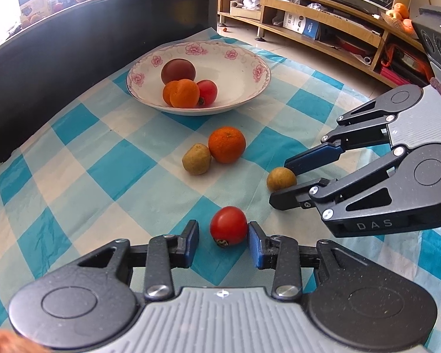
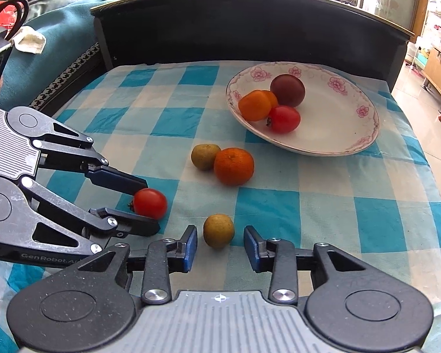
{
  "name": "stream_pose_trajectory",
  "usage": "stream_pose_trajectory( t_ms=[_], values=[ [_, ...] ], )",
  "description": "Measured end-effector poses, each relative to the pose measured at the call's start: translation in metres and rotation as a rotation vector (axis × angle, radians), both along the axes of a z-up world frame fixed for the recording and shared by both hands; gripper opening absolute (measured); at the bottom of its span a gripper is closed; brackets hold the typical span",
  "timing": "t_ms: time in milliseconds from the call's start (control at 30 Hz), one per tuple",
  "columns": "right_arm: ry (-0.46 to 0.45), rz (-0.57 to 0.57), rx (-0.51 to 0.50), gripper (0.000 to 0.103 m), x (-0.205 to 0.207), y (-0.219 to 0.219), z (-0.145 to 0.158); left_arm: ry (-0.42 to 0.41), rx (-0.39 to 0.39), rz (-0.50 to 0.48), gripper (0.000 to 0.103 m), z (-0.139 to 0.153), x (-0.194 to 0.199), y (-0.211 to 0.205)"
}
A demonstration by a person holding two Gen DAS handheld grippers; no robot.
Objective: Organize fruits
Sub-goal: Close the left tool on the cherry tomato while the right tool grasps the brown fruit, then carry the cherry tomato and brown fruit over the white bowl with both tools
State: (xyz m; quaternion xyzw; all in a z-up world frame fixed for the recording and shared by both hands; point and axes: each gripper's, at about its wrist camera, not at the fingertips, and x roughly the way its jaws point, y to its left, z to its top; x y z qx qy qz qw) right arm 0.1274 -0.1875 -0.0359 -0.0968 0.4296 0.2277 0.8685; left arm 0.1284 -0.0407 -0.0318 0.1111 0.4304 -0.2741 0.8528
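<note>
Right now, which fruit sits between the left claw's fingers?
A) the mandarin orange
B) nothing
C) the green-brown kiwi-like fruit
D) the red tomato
D: the left claw is open around the red tomato on the checked cloth, while the right claw brackets a small green-brown fruit; the mandarin lies apart, untouched.

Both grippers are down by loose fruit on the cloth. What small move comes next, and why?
Probably close both. The left gripper is open with the red tomato between its pads, and the right gripper is open around the small green-brown fruit. Neither is gripped yet, and the flowered plate has room.
</note>
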Motion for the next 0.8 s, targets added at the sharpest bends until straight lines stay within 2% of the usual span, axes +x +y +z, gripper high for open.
stream_pose_trajectory(
  t_ms=[133, 267, 333, 400, 567, 800],
  values=[
    [0.010, -0.009, 0.006, 0.031, 0.0025, -0.0007, 0.0004, -0.004, 0.010, 0.001, 0.044, 0.0002, -0.0003, -0.0032],
    [0.012, -0.008, 0.006, 0.031, 0.0028, -0.0001, 0.0009, -0.004, 0.014, -0.006, 0.039, 0.0005, -0.0009, -0.0056],
    [0.009, -0.008, 0.000, 0.028, 0.0025, 0.0000, 0.0011, -0.009, 0.021, -0.013, 0.037, 0.0010, -0.0018, -0.0067],
    [0.003, -0.003, -0.013, 0.018, 0.0020, 0.0010, 0.0015, -0.012, 0.028, -0.019, 0.036, 0.0012, -0.0025, -0.0075],
    [-0.006, 0.008, -0.041, 0.018, -0.0001, 0.0055, 0.0016, -0.009, 0.031, -0.018, 0.036, 0.0017, -0.0023, -0.0073],
    [-0.015, -0.001, -0.021, 0.017, -0.0004, 0.0045, 0.0074, -0.019, 0.017, 0.010, 0.036, 0.0078, 0.0021, -0.0037]
  ],
)
